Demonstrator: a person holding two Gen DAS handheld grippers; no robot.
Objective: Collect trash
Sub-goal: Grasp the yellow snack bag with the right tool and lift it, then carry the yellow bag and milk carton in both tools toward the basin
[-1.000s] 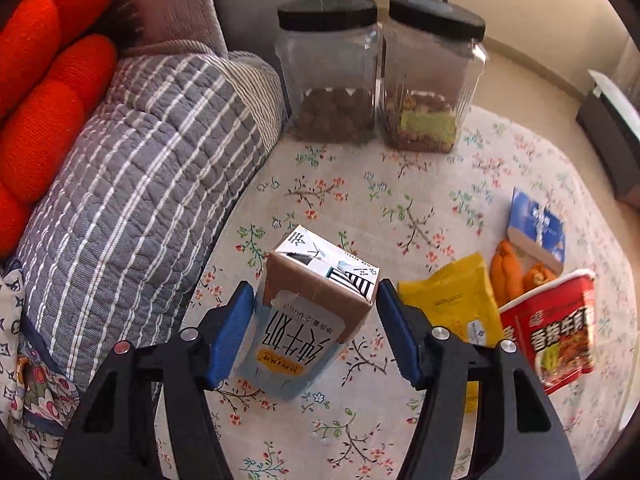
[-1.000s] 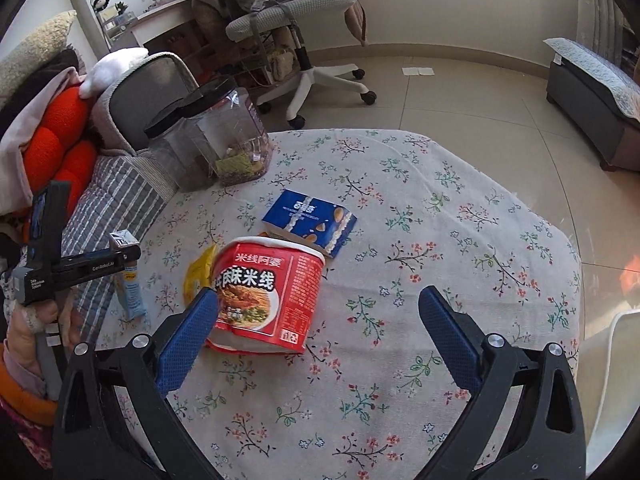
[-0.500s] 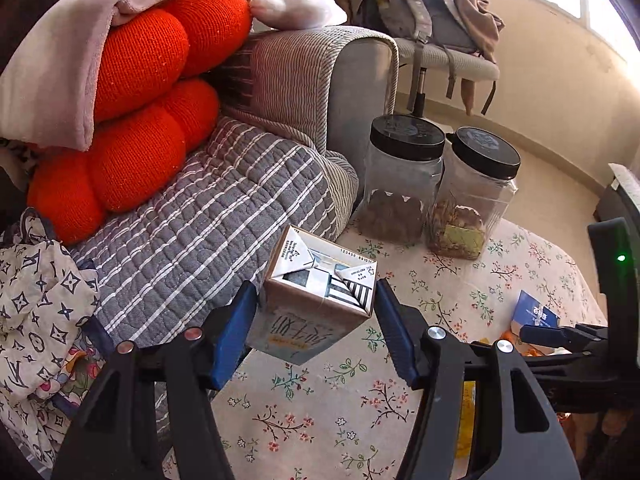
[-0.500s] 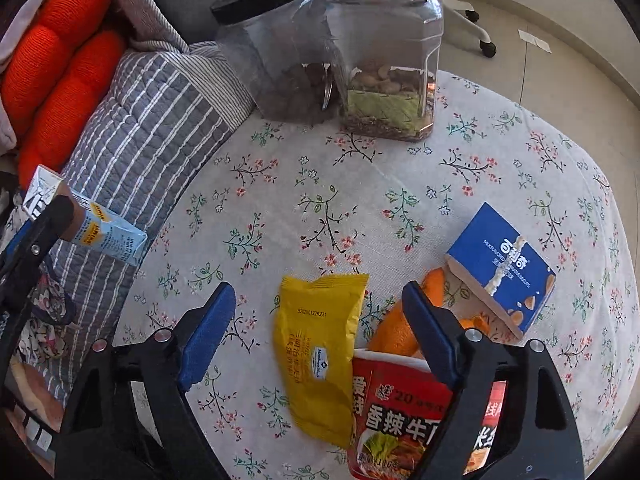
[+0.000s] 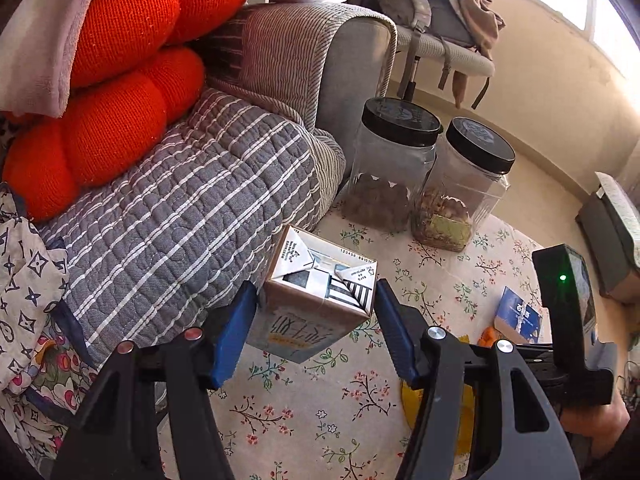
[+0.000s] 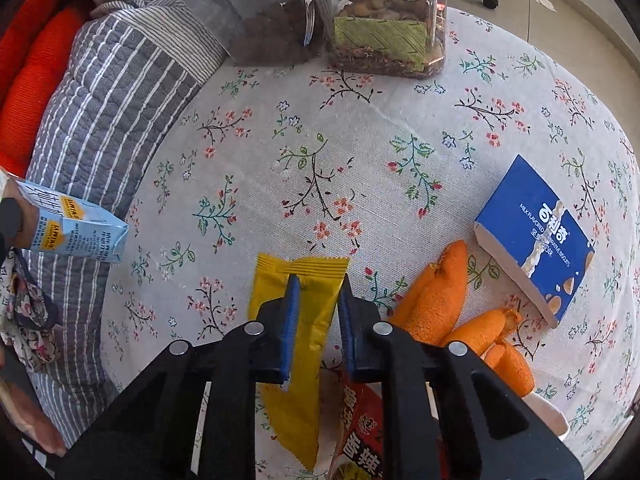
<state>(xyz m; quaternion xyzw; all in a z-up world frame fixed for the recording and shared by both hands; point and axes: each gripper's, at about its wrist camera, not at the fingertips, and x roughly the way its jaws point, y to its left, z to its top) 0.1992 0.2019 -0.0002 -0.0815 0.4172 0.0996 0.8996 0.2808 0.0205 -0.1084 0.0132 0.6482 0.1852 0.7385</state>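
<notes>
A: What was seen in the left wrist view?

B: A carton (image 5: 320, 300) was held between the pads of the left gripper (image 5: 314, 316), jaws set about halfway, lifted clear of the table (image 5: 360, 420). A second before, it had been lower over the cloth; it was since raised and tipped toward the sofa (image 5: 180, 208). Two jars (image 5: 394, 168) were counted at the far edge, and one blue box (image 5: 520, 316).

A: And the right wrist view?

B: The right gripper (image 6: 318, 320), wide a second earlier and aimed at the noodle cup (image 6: 360, 432), was brought down over one yellow wrapper (image 6: 296, 344). Its jaws were closing, nearly together, with the wrapper between them; whether the pads already pinched it could not be told. Two pieces of orange peel (image 6: 436, 304) were counted beside it, one blue box, one cup, two jars.

A: What was meant for the task?

B: One item was judged collected, a second nearly grasped; peel, box and cup were left.
</notes>
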